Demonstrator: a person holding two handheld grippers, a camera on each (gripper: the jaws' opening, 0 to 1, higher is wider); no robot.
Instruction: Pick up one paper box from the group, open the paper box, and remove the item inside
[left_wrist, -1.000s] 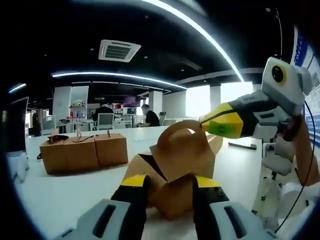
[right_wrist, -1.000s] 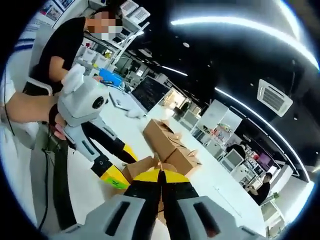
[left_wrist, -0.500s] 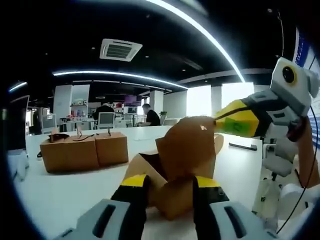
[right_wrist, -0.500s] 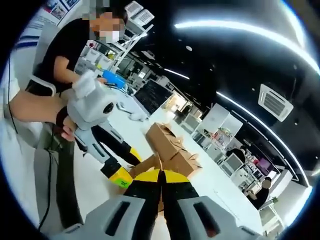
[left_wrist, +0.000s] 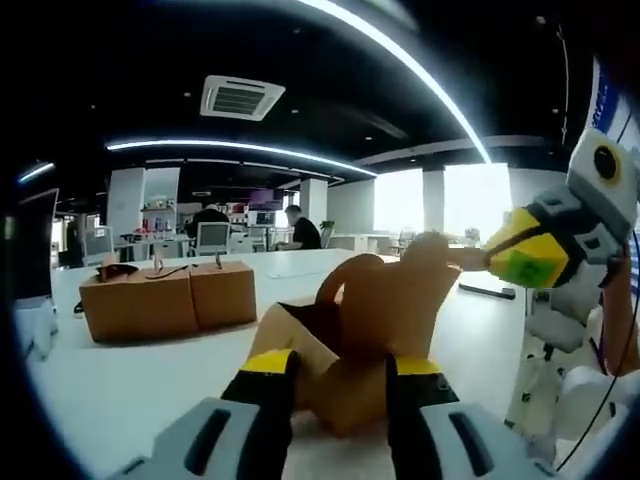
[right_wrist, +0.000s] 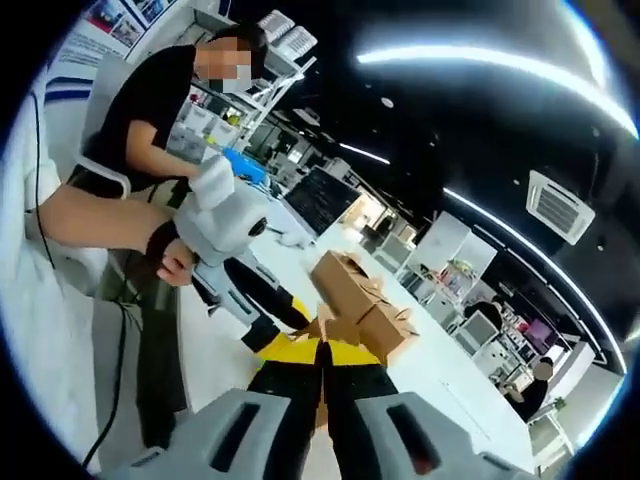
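In the left gripper view, your left claw (left_wrist: 338, 385) grips the near edge of the paper box (left_wrist: 372, 330) resting on the white desk (left_wrist: 120, 385). Its handled flap (left_wrist: 400, 300) stands raised, its tip pinched by your right claw (left_wrist: 497, 258) coming in from the right. The other boxes (left_wrist: 167, 298) sit grouped far left on the desk.

In the right gripper view, your right claw (right_wrist: 322, 350) is closed on that brown flap (right_wrist: 323, 327). Your left claw (right_wrist: 275, 335) reaches in from the left, held in your hand (right_wrist: 172, 262). The box group (right_wrist: 362, 300) lies just beyond.
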